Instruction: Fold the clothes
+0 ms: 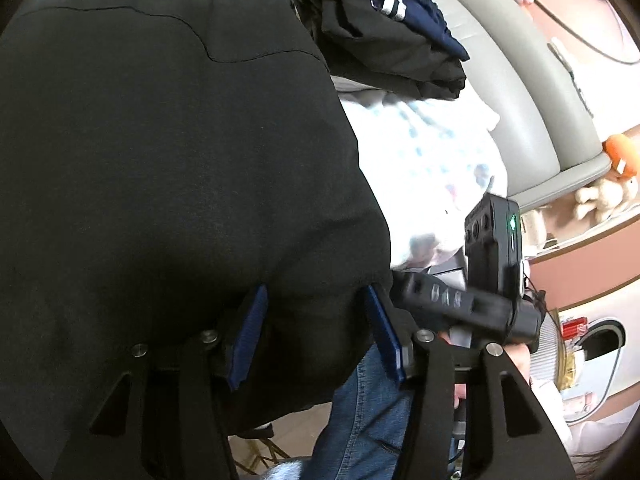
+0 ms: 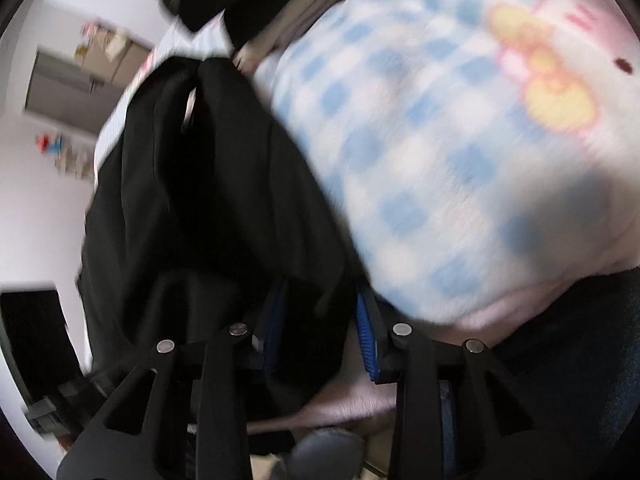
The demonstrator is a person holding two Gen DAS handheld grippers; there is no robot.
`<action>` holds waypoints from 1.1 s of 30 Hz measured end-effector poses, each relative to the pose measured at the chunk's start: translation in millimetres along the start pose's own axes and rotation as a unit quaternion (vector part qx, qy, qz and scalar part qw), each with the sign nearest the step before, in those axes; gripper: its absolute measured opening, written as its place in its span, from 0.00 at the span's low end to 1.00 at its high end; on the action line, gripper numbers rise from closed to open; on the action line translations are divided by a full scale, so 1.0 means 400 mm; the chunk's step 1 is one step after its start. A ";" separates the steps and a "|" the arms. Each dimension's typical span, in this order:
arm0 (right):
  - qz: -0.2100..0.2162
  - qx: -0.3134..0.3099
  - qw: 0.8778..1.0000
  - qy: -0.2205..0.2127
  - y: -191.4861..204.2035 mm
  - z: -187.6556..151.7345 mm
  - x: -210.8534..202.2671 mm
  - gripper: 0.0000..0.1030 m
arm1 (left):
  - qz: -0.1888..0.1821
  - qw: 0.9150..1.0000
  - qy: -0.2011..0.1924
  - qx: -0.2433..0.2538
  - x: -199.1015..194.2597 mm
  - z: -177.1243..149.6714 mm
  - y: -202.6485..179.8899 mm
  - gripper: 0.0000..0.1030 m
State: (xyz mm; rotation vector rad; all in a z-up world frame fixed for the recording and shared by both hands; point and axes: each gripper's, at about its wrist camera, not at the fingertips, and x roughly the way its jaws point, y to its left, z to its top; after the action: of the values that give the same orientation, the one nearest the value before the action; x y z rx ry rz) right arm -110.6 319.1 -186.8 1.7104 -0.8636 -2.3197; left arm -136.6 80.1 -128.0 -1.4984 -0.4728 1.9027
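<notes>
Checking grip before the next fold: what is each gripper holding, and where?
Nothing is clamped. Both the left gripper and right gripper are open, with black garment fabric draped between them.

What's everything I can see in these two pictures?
Black garment: one, black, spread large in front, its edge between both grippers' fingers.
Clothes pile: one heap, black and navy with white stripes, behind the garment.
Blanket: one, white with blue checks and a pink-yellow cartoon print, beside the garment.
Headboard: one, grey, padded, behind the blanket.
Plush toy: one, cream, on a shelf at far right.
Jeans: blue, the person's leg, below.
Left gripper: black, blue pads, open around the fabric.
Right gripper: black, blue pads, open around the fabric.
</notes>
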 end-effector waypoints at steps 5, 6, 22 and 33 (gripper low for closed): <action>0.010 -0.074 0.997 0.017 0.044 -0.052 -0.036 0.30 | 0.006 1.000 -0.005 -0.001 -0.016 -0.012 0.009 0.54; 0.019 -0.071 0.997 0.010 0.043 -0.057 -0.049 0.28 | 0.003 1.000 -0.011 0.001 -0.030 -0.015 0.009 0.54; -0.021 -0.199 0.978 -0.056 0.253 -0.127 -0.084 0.40 | 0.128 0.969 -0.203 -0.064 -0.458 -0.170 0.206 0.54; -0.034 -0.135 0.986 -0.087 0.192 -0.096 -0.101 0.41 | 0.231 0.901 -0.266 -0.253 -0.761 -0.403 0.519 0.45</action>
State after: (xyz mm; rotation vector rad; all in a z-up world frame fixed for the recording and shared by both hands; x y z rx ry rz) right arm -78.8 258.8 -120.7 1.4666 -0.4900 -2.5230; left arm -1.9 -296.8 -88.4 -1.4673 -0.9914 2.7484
